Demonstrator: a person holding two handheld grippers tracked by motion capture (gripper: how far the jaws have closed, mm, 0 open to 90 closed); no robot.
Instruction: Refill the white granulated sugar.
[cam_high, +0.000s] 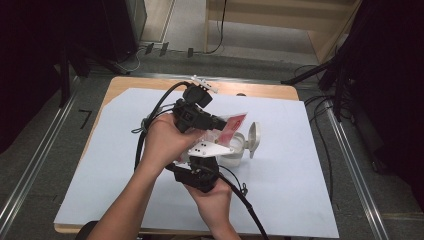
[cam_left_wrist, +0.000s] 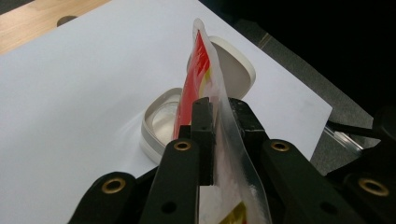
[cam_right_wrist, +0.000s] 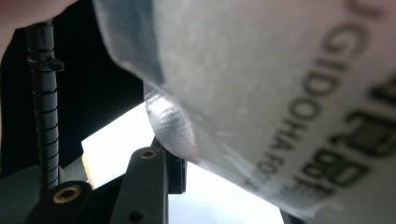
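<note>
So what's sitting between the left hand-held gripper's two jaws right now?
In the left gripper view, the left hand-held gripper has its jaws closed on the red and clear packet, held edge-on above the open white container.

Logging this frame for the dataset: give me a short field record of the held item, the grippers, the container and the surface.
held item: red and clear plastic pouch, standing on edge above the container
left gripper: jaws shut on the pouch, one each side
right gripper: at the pouch's near end; jaw state unclear in the close right gripper view
container: white tub, open, on the sheet below the pouch
lid: hinged lid, tipped back upright
surface: white sheet on a wooden table
</note>
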